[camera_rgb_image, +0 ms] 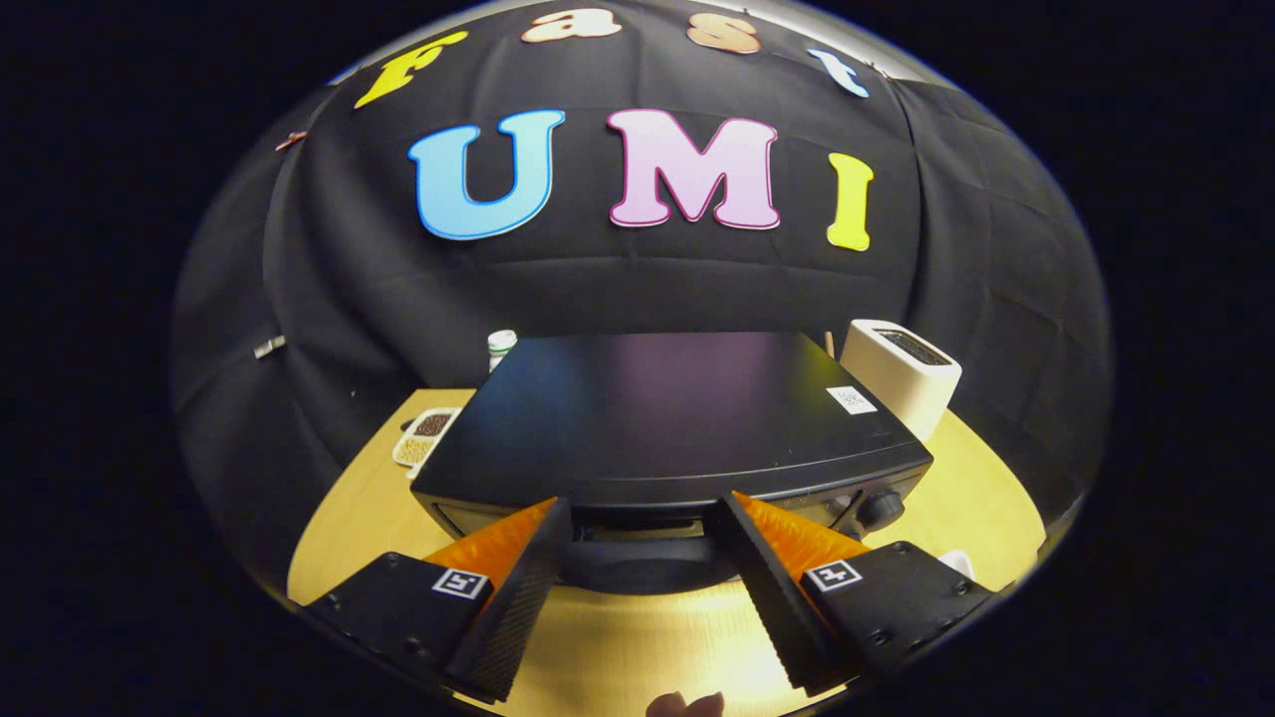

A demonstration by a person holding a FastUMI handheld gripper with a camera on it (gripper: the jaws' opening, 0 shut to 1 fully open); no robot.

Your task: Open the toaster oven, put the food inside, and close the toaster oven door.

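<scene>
Now, from left to right: a divided dish (pixel 426 436) of beans, the black toaster oven (pixel 667 418) on the table (pixel 637 637), then a white toaster (pixel 901 373). Your gripper (pixel 637 523) is spread apart around the door handle (pixel 637 568); opening comes first, so close the fingers and pull down.

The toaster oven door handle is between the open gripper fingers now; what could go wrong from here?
1. The gripper is open around the door handle, seen from above; closing too high could miss it.
2. The toaster oven may slide on the table when pulled.
3. The control knob sits near one finger and could get bumped.
</scene>
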